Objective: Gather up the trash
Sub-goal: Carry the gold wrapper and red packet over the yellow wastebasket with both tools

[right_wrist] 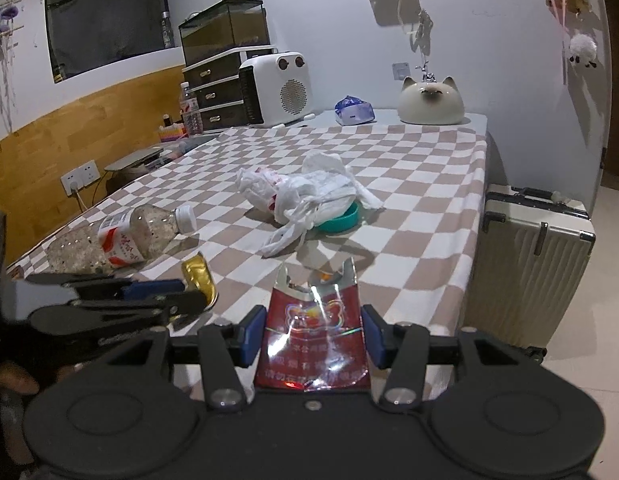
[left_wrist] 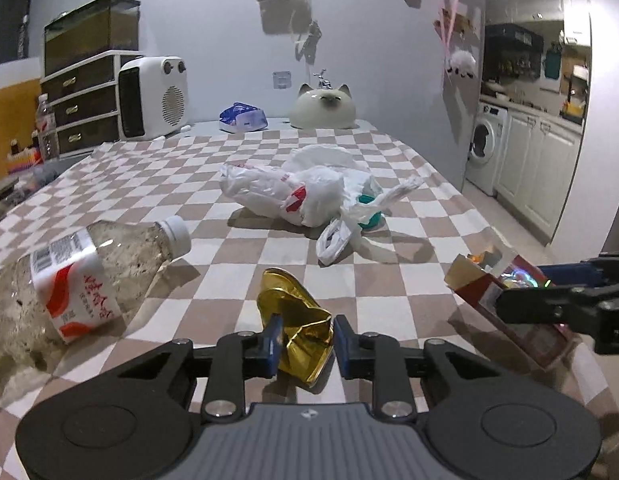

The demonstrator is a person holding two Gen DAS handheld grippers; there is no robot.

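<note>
Gold foil up front: crumpled gold wrapper (left_wrist: 297,320) sitting between the blue pads of the left gripper (left_wrist: 305,344), pads close on either side, right at the near edge of the checkered tablecloth (left_wrist: 245,248). Pinched or merely bracketed? Cannot tell for sure. Probably featherweight, crinkly, prone to springing back; best taken across the bunched middle, not the loose flap.

Off to the right, red cigarette pack (right_wrist: 315,344) lying between the pads of the right gripper (right_wrist: 313,340), a sliver of gap visible on both flanks, so spread around it rather than clamped, by the look of it. Torn open at the top, glossy film catching glare; likely light, slick, easily crushed. Flat sides the sensible grip.

Further left, plastic water bottle (left_wrist: 81,276) on its side, capped, cloudy inside, round and ready to roll. Well apart from both claws.

Mid-table, white plastic bag (left_wrist: 305,192) slumped and floppy, handles trailing forward, draped partly over a teal bowl (right_wrist: 341,218). Soft and shapeless; presumably the place for the trash, mouth not obviously open, bowl tangled underneath.

At the back, white fan heater (right_wrist: 275,90), tissue pack (right_wrist: 355,110), cat-faced ceramic dome (right_wrist: 431,100). Beside the table, pale suitcase (right_wrist: 533,264).
</note>
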